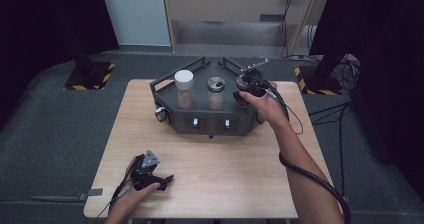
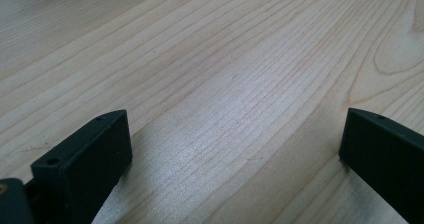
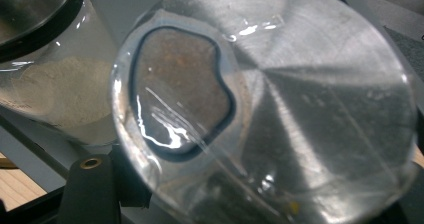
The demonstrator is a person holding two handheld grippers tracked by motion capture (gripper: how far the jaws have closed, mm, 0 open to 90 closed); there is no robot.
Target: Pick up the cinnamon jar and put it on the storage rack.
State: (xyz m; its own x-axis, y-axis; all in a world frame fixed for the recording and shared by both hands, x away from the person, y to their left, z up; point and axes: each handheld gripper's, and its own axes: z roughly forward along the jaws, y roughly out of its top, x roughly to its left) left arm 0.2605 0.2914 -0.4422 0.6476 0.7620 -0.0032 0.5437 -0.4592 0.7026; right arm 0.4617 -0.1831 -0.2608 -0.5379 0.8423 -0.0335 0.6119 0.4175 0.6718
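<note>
On the table top: pale wood-grain table (image 1: 210, 174), bare across its near half; a dark, angular tray (image 1: 172, 111) stands at the far middle.
Room: grey carpet all round, black drapes left and right, a pale wall panel and a wooden cabinet beyond; two stand bases with yellow-black striped edges sit on the floor at far left and far right, and cables run along the floor on the right.
Tray contents: three jars in a row. White-lidded jar (image 1: 184, 89) on the left, metal-lidded jar (image 1: 216, 92) in the middle, both holding a pale powder; right-hand jar (image 1: 242, 100) at the right end, dark contents.
Right gripper (image 1: 248, 87): held by the right hand (image 1: 267, 106), reaching over the tray's right end and down at the right-hand jar. From its own camera that jar's shiny lid (image 3: 280, 109) sits right up against the lens, one black jaw beside it at the lower left; I cannot tell whether the jaws are clamped on it.
Left gripper (image 1: 162, 179): resting low on the table at the near left, in the left hand (image 1: 131, 199), well apart from the tray. Jaws spread wide, bare wood between them.
</note>
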